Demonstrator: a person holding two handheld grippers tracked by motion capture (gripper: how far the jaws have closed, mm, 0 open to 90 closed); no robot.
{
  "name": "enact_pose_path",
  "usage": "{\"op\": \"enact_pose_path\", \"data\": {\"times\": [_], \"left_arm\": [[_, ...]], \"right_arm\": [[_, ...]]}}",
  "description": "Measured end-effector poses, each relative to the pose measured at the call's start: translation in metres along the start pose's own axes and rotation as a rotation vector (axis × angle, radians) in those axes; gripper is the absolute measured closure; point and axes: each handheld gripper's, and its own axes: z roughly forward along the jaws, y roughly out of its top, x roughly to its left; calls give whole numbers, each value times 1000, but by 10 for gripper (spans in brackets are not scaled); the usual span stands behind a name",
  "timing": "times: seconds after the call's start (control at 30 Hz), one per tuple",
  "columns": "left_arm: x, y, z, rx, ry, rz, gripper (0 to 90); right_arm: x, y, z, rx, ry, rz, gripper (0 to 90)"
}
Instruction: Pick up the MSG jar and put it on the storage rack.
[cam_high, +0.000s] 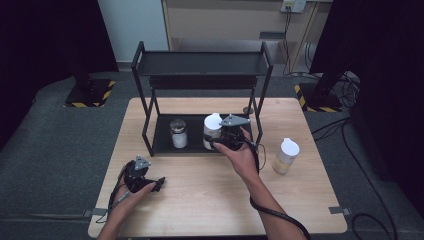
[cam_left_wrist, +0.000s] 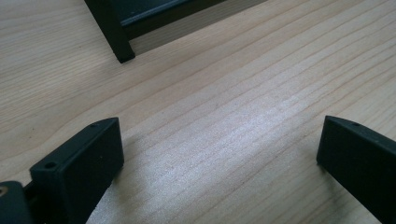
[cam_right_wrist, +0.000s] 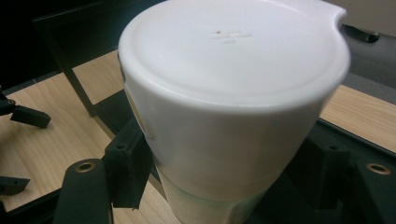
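Note:
A jar with a white lid (cam_high: 212, 127) stands at the front right of the black rack's lower shelf (cam_high: 162, 142). My right gripper (cam_high: 216, 143) is shut on it, and in the right gripper view the jar (cam_right_wrist: 229, 93) sits between the black fingers (cam_right_wrist: 128, 168), which press on its sides. A second jar with a silver lid (cam_high: 178, 133) stands on the same shelf to the left. My left gripper (cam_high: 159, 183) rests low at the table's front left. Its jaws stand wide apart over bare wood (cam_left_wrist: 219, 154), with nothing between them.
The black two-tier rack (cam_high: 200, 65) stands at the back middle of the wooden table (cam_high: 210, 200), its top shelf bare. Another white-lidded jar (cam_high: 286, 156) stands on the table to the right. One rack leg (cam_left_wrist: 116, 42) is just ahead of the left gripper.

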Motion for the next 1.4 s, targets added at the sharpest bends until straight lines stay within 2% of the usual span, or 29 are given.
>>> {"op": "enact_pose_path", "data": {"times": [0.43, 0.87, 1.4], "left_arm": [[-1, 0, 0, 0, -2, 2, 0], [-1, 0, 0, -1, -7, 6, 0], [-1, 0, 0, -1, -6, 9, 0]], "right_arm": [[-3, 5, 16, 16, 1, -6, 312], [-6, 2, 34, 42, -5, -2, 312], [-7, 3, 48, 54, -10, -2, 312]]}}
